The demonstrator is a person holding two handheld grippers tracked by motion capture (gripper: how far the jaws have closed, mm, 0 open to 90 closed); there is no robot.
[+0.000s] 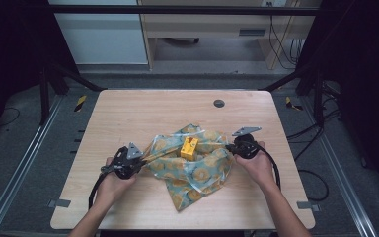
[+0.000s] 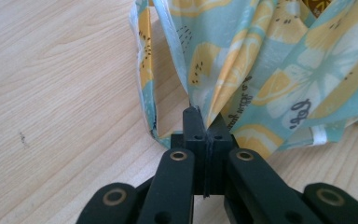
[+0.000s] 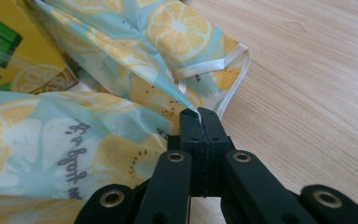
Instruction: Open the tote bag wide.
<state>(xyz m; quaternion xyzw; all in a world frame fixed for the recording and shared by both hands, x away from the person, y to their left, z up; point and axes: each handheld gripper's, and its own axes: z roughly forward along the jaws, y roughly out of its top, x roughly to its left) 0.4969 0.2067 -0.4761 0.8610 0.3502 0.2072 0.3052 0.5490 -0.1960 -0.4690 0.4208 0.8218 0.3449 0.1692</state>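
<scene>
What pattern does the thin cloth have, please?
Yellow lemon slices on the light blue cloth, clearest in the right gripper view.

Bright even tabletop light, dark surrounds — soft, slightly blurry

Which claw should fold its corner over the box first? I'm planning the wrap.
Left, probably. The left claw and right claw each pinch an edge of the cloth. The box lies about midway, but more loose cloth bunches on the left side, so it may cover the box more easily.
</scene>
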